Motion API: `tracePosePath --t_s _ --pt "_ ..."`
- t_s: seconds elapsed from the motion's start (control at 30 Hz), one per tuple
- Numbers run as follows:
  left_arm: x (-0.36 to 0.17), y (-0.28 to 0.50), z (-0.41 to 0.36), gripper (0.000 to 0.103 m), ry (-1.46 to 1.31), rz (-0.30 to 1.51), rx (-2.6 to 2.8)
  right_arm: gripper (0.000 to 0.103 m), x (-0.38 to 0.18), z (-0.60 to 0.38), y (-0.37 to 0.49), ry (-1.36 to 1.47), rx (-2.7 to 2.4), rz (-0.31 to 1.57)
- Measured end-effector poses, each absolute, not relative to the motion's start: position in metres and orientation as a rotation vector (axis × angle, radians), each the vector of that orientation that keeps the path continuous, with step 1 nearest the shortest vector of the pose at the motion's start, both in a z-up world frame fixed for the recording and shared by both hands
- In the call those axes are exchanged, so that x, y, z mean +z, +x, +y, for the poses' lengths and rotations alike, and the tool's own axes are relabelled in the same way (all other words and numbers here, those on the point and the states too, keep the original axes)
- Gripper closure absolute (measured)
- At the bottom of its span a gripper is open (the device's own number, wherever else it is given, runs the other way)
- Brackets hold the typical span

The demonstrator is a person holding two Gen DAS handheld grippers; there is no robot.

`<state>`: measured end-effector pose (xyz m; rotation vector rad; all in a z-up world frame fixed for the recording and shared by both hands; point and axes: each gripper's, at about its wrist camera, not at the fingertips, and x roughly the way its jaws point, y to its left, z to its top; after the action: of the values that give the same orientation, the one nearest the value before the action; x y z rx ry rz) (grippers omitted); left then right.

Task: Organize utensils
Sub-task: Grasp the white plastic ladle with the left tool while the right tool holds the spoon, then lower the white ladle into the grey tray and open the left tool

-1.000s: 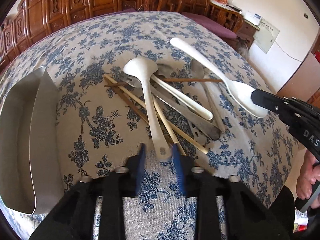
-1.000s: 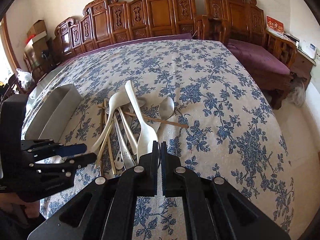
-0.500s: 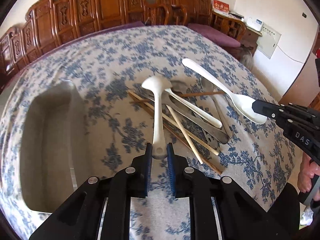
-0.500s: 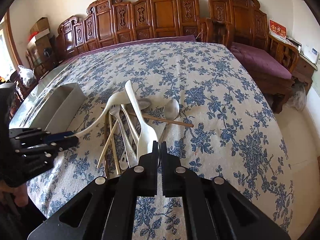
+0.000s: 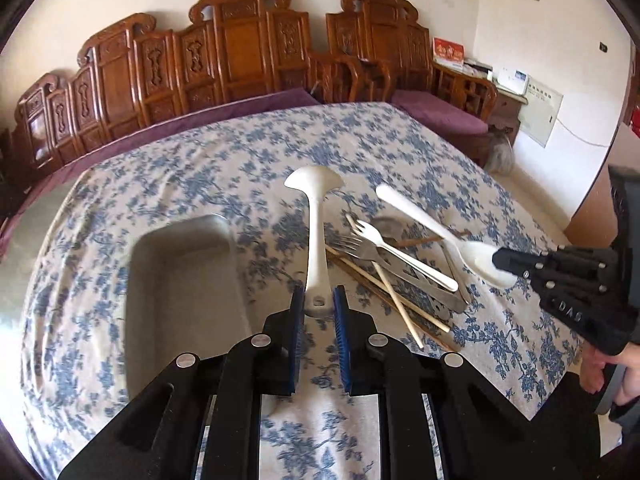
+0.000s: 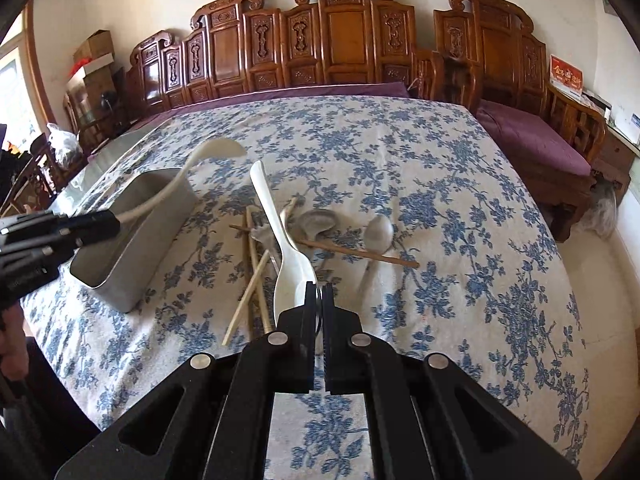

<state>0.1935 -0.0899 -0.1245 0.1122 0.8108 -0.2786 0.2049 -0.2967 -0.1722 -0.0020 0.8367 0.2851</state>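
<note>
Left wrist view:
Left claw (image 5: 318, 306): clenched on the handle end of a white ladle (image 5: 316, 236), bowl pointing away, lifted clear of the pile.
Metal bin (image 5: 140, 280): just left of the ladle, open mouth up, on the floral cloth (image 5: 200, 168) of the bench.
Pile (image 5: 384, 264): forks, chopsticks and a metal server, crossed over one another right of the ladle.
Right claw (image 5: 506, 260): seen from the side, pinching the bowl of a white rice paddle (image 5: 476, 258).
Advice: carry ladle left over the bin mouth, keep the bowl end high enough to pass the rim, lower handle-first before letting go.

Right wrist view:
Right claw (image 6: 319, 300): fully clenched on the rim of the rice paddle (image 6: 286, 264), handle pointing away over the pile.
Ladle (image 6: 180, 184): arcs over the metal bin (image 6: 132, 276) from the left claw (image 6: 108, 220).
Metal spoons (image 6: 378, 232): lying apart on the cloth, untouched.
Risk, judged: thin edge grip on the paddle may pivot; keep it level and wait for the ladle to clear the bin.
</note>
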Motion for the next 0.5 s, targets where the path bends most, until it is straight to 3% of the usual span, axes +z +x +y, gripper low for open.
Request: tracePosePath --t_s 0.23,0.5 --pt "-0.114 0.182 -0.041 0.090 0.108 0.805 -0.221 0.099 -0.171 -0.270 0.204 -0.009 0.316 0.837" --pt "-0.139 0.183 0.008 0.090 0.074 0.882 -0.152 0.099 -0.172 -0.227 0.207 -0.029 0.368 0.843"
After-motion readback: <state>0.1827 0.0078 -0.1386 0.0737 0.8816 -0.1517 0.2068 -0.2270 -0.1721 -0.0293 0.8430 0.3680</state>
